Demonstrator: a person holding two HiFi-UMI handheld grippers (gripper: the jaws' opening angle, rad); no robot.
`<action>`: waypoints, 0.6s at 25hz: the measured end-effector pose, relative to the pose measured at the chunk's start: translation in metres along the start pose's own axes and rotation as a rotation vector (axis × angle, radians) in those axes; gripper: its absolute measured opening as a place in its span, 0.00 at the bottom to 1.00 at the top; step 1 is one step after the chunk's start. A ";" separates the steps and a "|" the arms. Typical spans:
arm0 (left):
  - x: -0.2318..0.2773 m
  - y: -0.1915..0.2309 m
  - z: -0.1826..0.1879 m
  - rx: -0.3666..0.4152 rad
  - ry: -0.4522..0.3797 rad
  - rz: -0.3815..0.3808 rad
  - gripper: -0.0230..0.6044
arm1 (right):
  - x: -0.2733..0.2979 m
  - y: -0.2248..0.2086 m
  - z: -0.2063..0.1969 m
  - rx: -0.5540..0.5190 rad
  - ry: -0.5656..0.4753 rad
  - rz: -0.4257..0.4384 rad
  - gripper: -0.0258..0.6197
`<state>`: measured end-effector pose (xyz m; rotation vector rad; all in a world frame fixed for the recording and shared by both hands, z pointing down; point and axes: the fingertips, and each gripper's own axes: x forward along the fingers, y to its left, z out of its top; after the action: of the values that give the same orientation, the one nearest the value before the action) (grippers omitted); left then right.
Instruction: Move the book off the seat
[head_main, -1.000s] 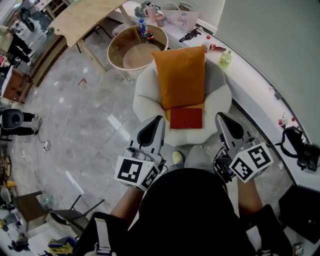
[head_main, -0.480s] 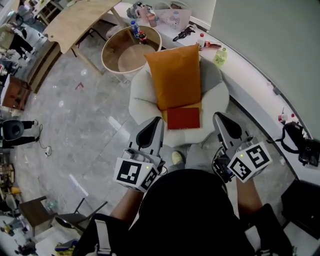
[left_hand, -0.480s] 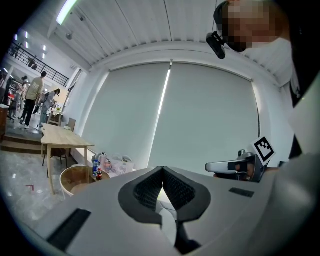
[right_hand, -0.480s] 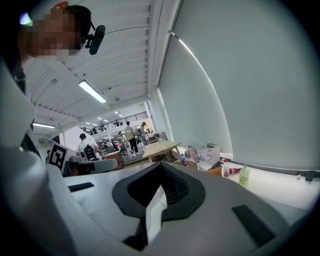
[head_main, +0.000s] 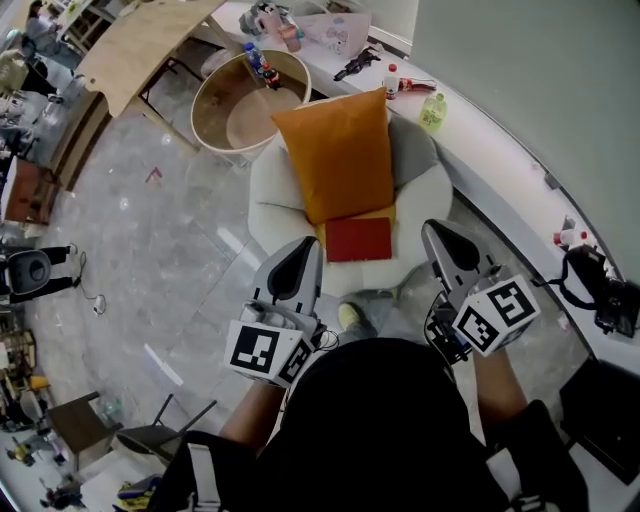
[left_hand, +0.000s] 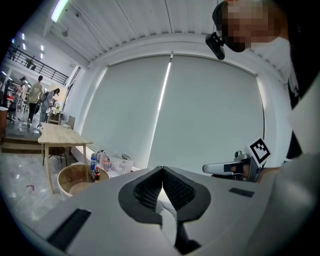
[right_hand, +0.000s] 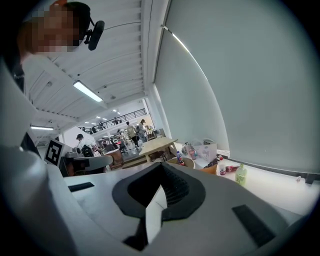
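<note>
A red book (head_main: 358, 240) lies flat on the front of a round white seat (head_main: 275, 205), just below an orange cushion (head_main: 335, 152) that leans on the backrest. My left gripper (head_main: 303, 248) hovers at the seat's front left edge, left of the book and not touching it. Its jaws are shut and empty, as the left gripper view shows (left_hand: 162, 169). My right gripper (head_main: 436, 232) hangs to the right of the seat and the book, also shut on nothing (right_hand: 161, 165). Neither gripper view shows the book.
A round wooden tub table (head_main: 235, 105) with small bottles stands behind the seat. A curved white counter (head_main: 500, 175) runs along the right, carrying a green bottle (head_main: 432, 112) and black gear (head_main: 600, 295). A wooden table (head_main: 140, 45) stands at the far left over grey marble floor.
The seat, cushion and book have slid left in the head view as both grippers and I moved across. The book has stayed put on the seat. Both grippers have remained shut.
</note>
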<state>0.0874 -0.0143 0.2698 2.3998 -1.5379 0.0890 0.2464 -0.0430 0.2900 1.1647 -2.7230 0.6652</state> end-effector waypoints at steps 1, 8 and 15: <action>0.005 0.000 0.000 -0.001 0.001 0.005 0.06 | 0.003 -0.007 -0.002 0.001 0.002 0.006 0.05; 0.036 0.007 -0.008 0.004 0.035 0.063 0.06 | 0.025 -0.050 -0.008 0.015 0.064 0.023 0.05; 0.055 0.016 -0.014 -0.003 0.079 0.129 0.06 | 0.049 -0.082 -0.018 0.037 0.124 0.056 0.05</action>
<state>0.0983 -0.0650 0.2980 2.2650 -1.6529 0.2064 0.2688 -0.1173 0.3477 1.0211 -2.6595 0.7711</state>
